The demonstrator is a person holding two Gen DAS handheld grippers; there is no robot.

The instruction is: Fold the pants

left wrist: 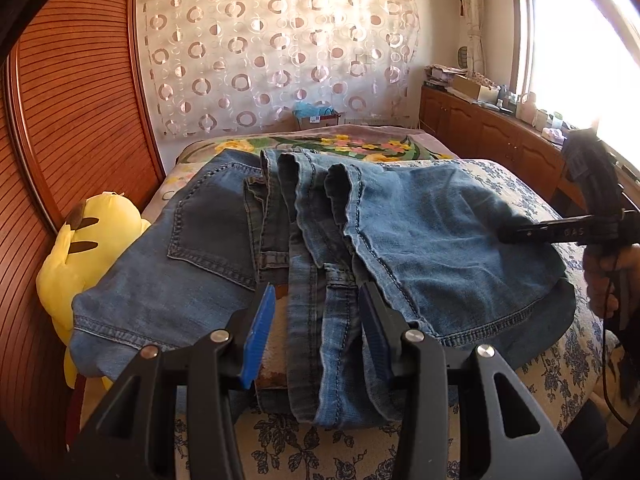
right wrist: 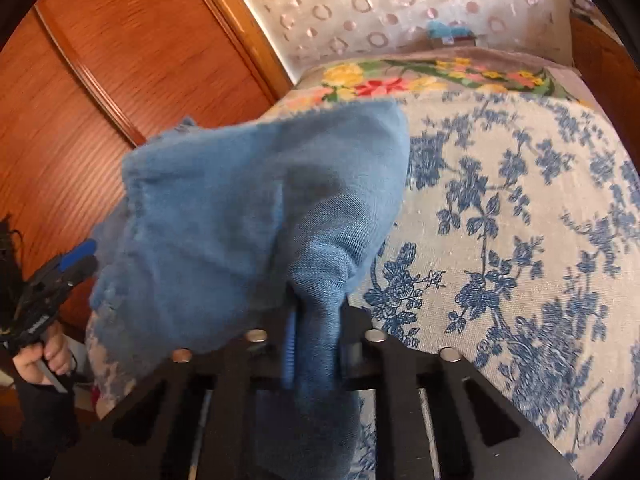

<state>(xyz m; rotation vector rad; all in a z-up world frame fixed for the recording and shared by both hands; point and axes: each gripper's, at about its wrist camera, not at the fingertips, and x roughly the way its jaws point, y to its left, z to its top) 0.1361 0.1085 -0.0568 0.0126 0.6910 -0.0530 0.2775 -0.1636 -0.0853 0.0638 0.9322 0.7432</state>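
Blue jeans (left wrist: 420, 240) lie folded across the bed, back pocket at the left, leg hems bunched in the middle. My left gripper (left wrist: 318, 320) stands open at the near edge with a strip of denim between its blue pads (left wrist: 260, 332); a gap shows beside the left pad. My right gripper (right wrist: 316, 344) is shut on a pinched fold of the jeans (right wrist: 240, 200), which rise in front of its camera. In the left wrist view the right gripper (left wrist: 508, 234) reaches the jeans' right edge. The left gripper (right wrist: 76, 260) shows at the far left of the right wrist view.
The bed cover (right wrist: 500, 240) is cream with blue flowers. A yellow plush toy (left wrist: 88, 248) sits between the bed and a wooden wardrobe (left wrist: 72, 100). Low wooden cabinets (left wrist: 500, 140) run under the window at right. A person's hand (left wrist: 604, 276) holds the right gripper.
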